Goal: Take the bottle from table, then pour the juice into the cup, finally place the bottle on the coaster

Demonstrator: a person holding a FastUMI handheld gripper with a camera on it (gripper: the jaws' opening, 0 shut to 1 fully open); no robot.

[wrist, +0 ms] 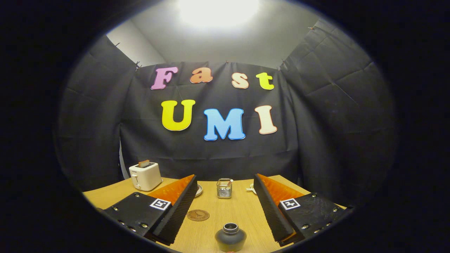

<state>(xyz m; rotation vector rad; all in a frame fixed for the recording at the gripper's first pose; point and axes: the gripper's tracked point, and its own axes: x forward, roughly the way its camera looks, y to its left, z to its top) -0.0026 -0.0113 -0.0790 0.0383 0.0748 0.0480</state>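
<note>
A small dark bottle (pixel 230 237) with a silver open neck stands upright on the wooden table (pixel 218 211), low between my two fingers and close to the camera. My gripper (pixel 225 184) is open, its fingers spread wide on either side and touching nothing. A round brown coaster (pixel 198 215) lies flat on the table, left of the bottle and next to my left finger (pixel 177 207). A clear ribbed glass cup (pixel 224 188) stands farther off, straight ahead between the fingertips.
A white toaster (pixel 145 176) with a slice of bread in it stands at the table's far left. A small dish (pixel 198 190) peeks out behind the left finger, and a white object (pixel 251 188) behind the right one. Black cloth walls close the booth.
</note>
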